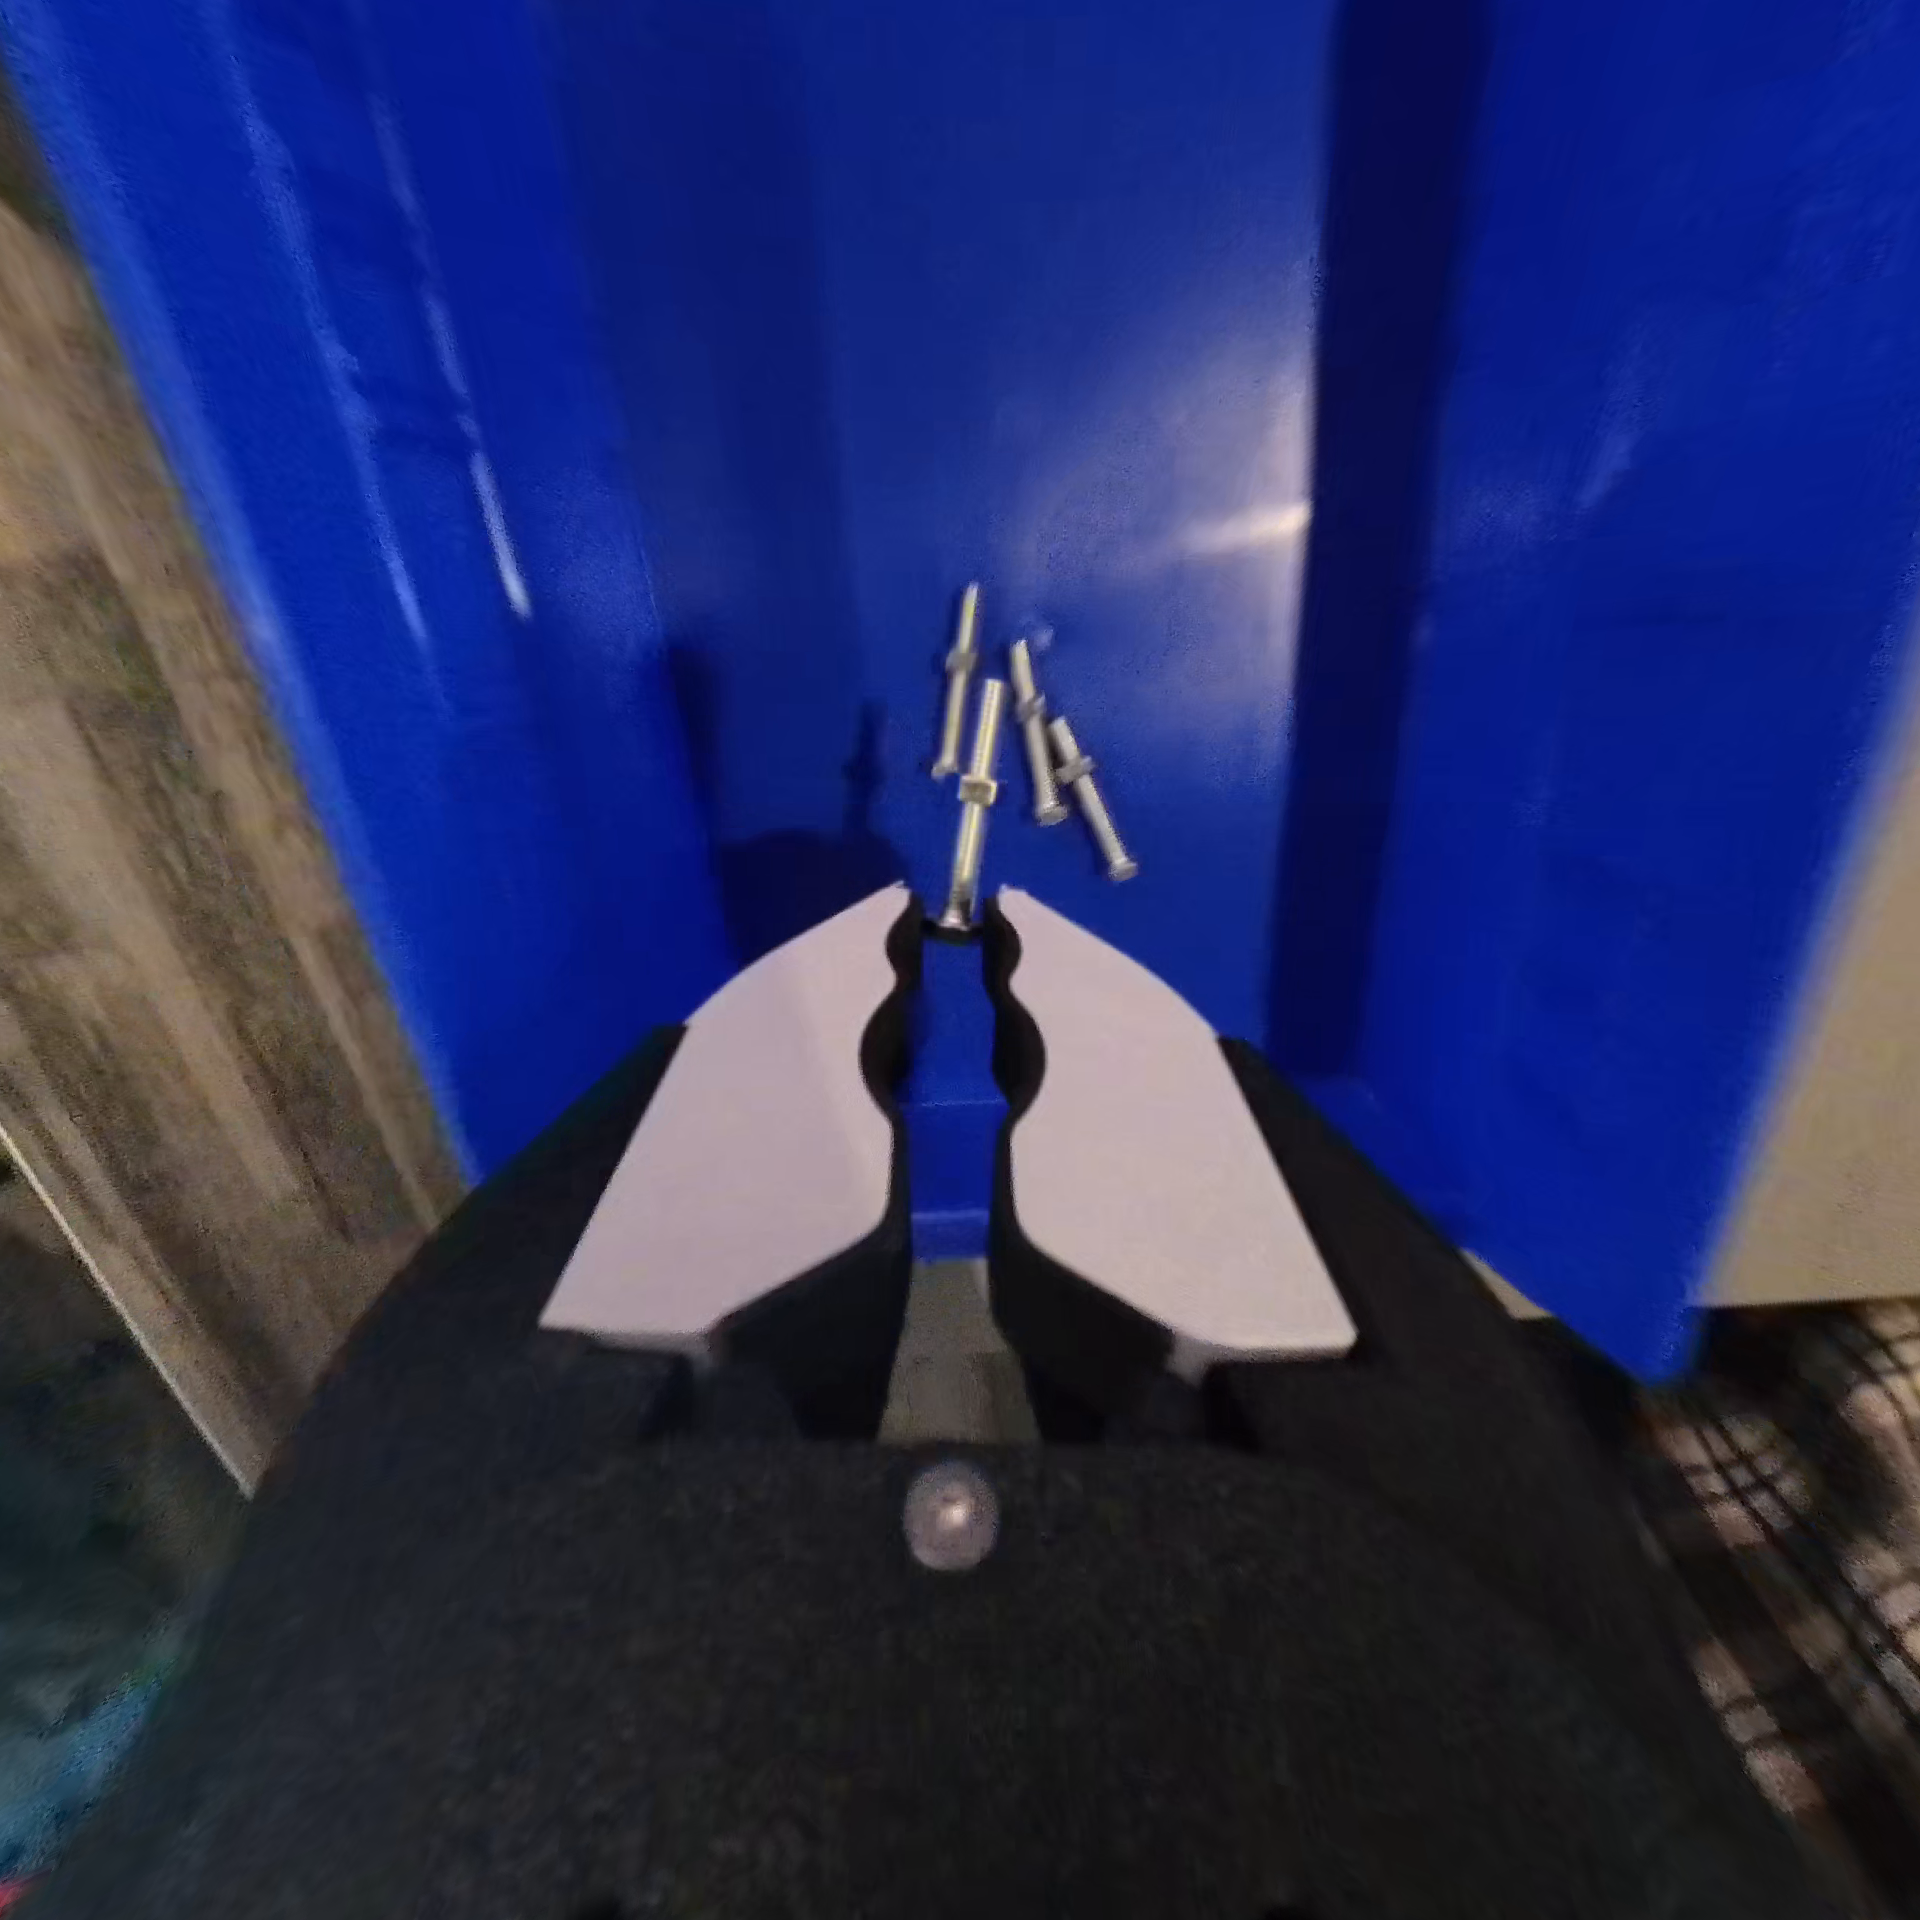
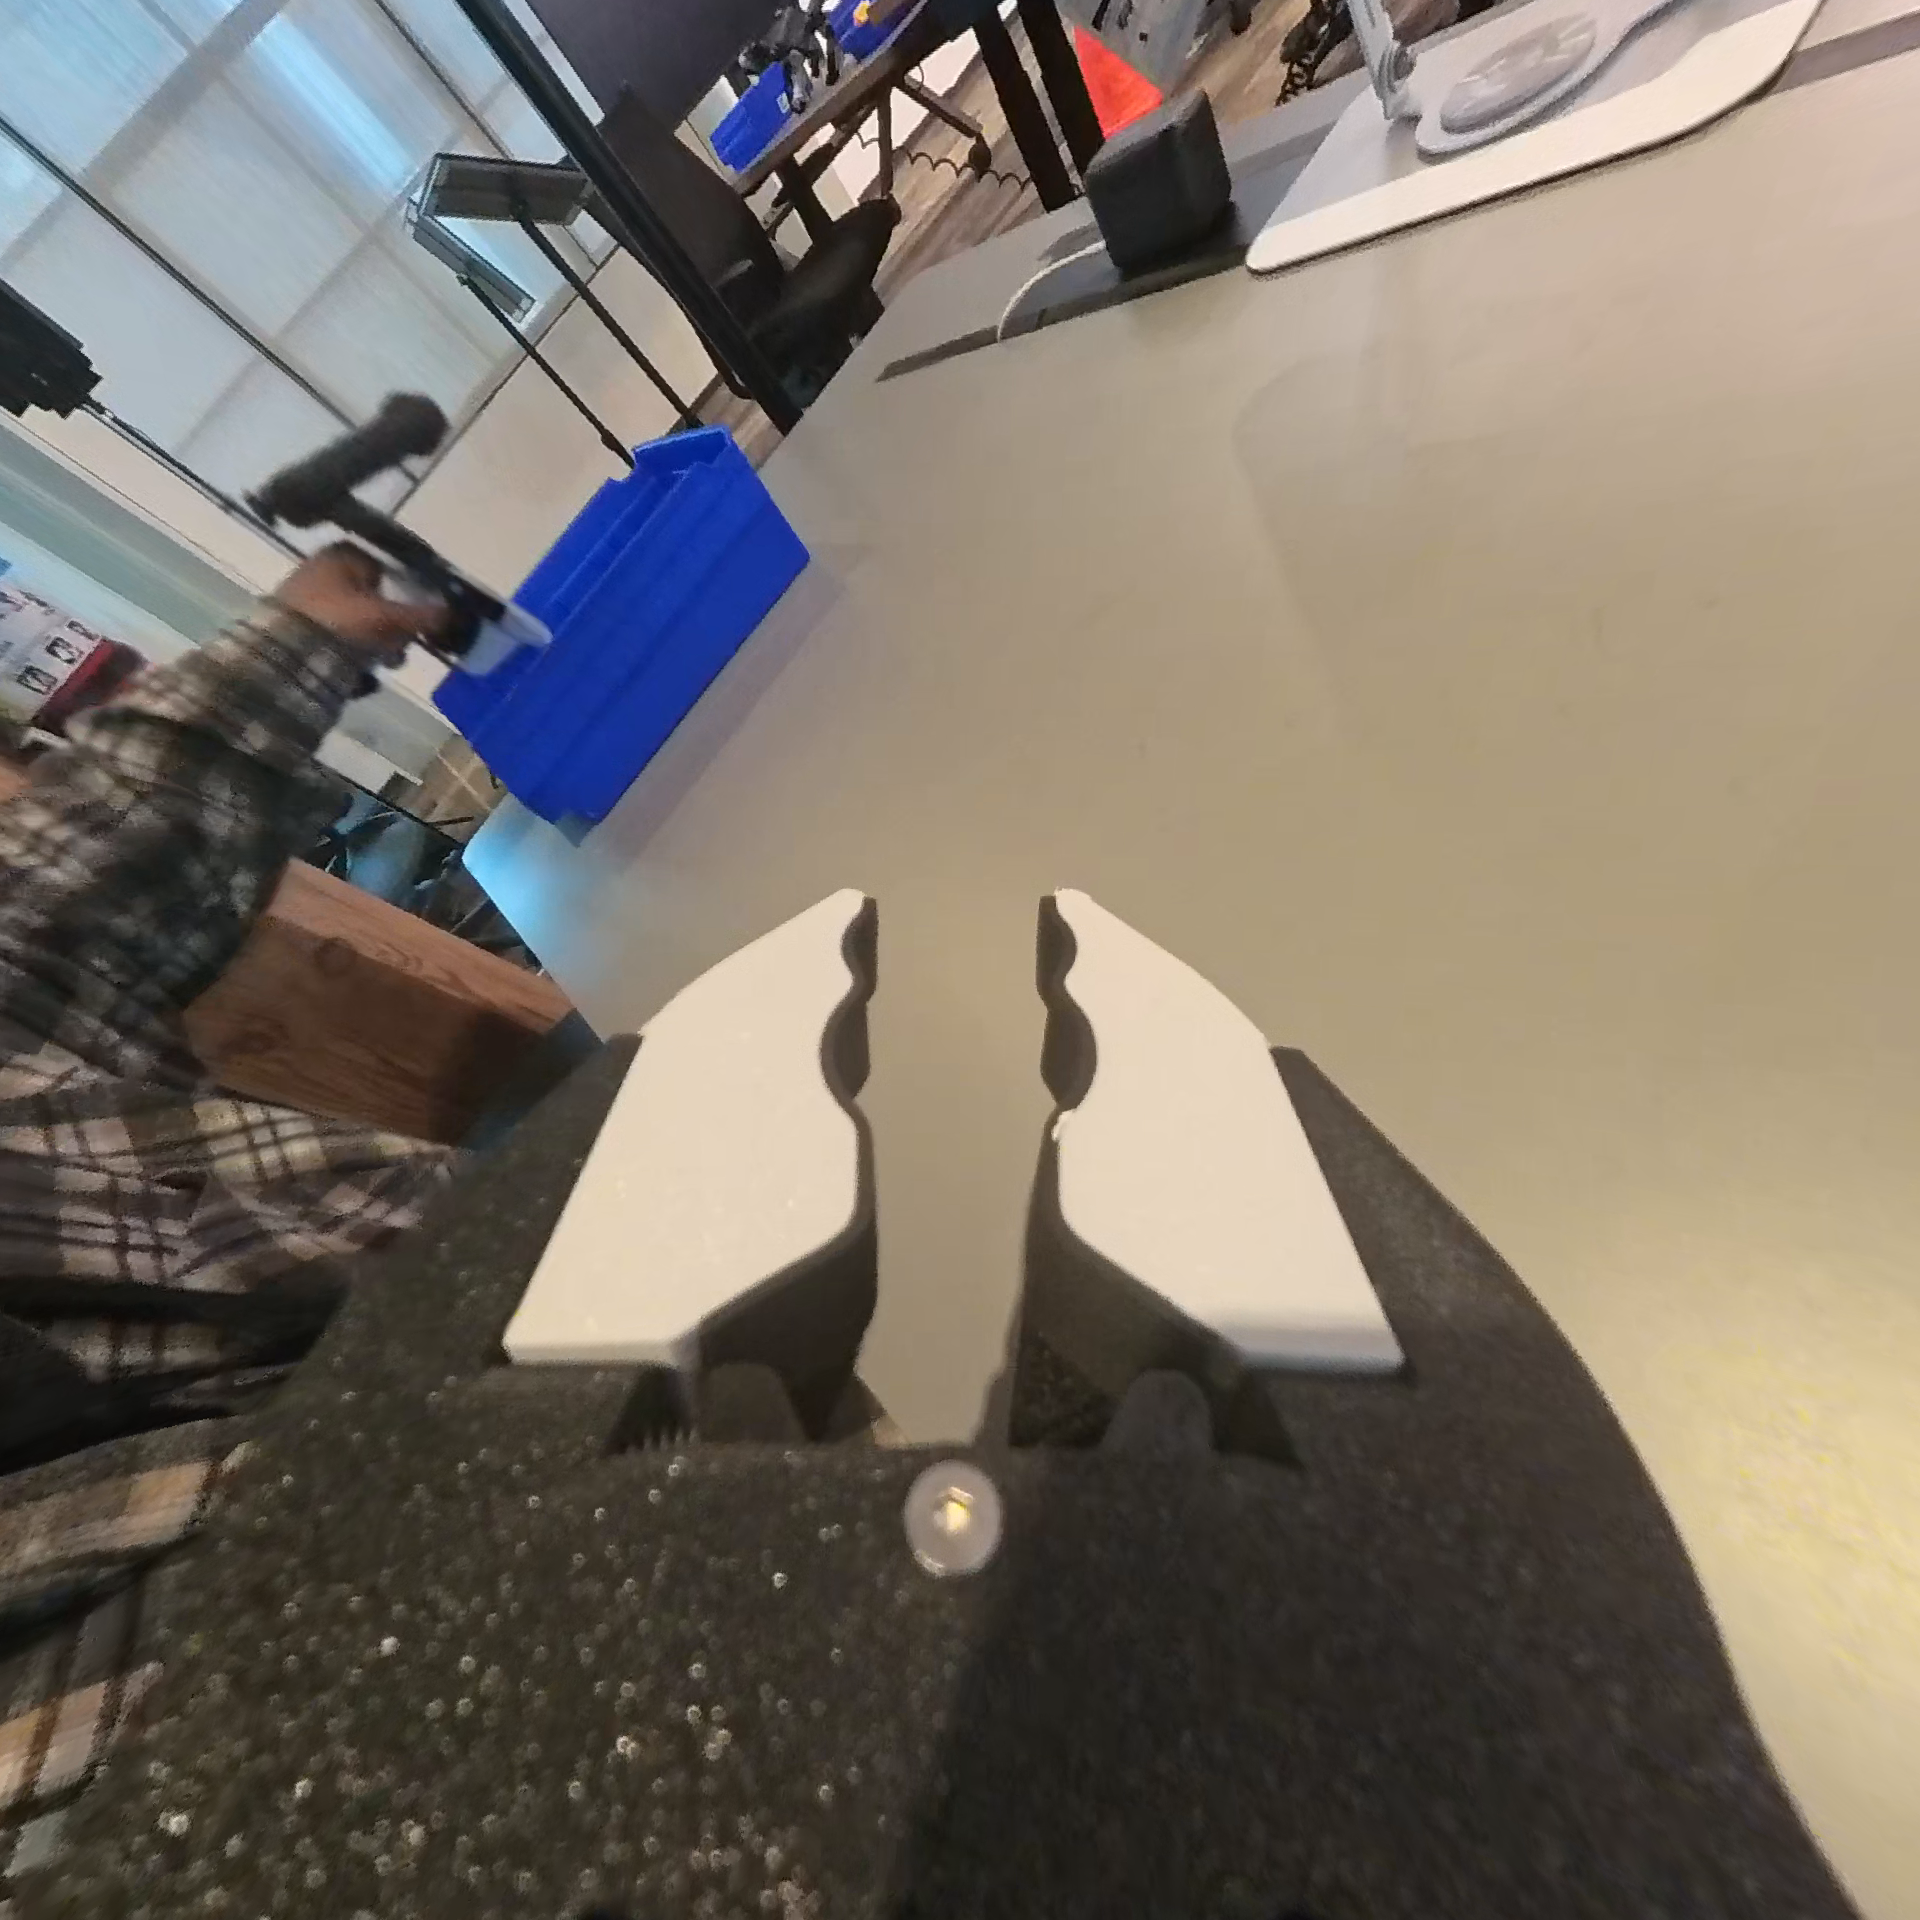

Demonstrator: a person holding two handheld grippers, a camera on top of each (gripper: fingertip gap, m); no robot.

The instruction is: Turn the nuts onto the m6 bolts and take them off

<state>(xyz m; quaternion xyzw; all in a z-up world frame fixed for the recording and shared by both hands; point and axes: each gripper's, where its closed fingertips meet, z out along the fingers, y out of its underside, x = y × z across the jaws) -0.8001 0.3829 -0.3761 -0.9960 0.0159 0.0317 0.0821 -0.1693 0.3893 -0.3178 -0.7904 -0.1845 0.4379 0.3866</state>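
While my left gripper [image 1: 954,914] pinches a slick, stiff steel bolt [image 1: 975,800] by its head, right gripper [image 2: 956,914] gapes empty.

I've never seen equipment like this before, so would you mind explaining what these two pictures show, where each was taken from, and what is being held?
These are two hand-held grippers, each with a camera looking forward along its two white fingers. No robot arm is involved; a person in a plaid sleeve works them.

The left gripper reaches into a blue bin. Its fingers are closed on the head of a silver bolt with a nut threaded partway along it. Three more bolts with nuts lie on the bin floor.

The right gripper hovers over a bare grey table, its fingers apart and holding nothing. Its view also shows the bin from outside, with the left gripper reaching in, blurred.
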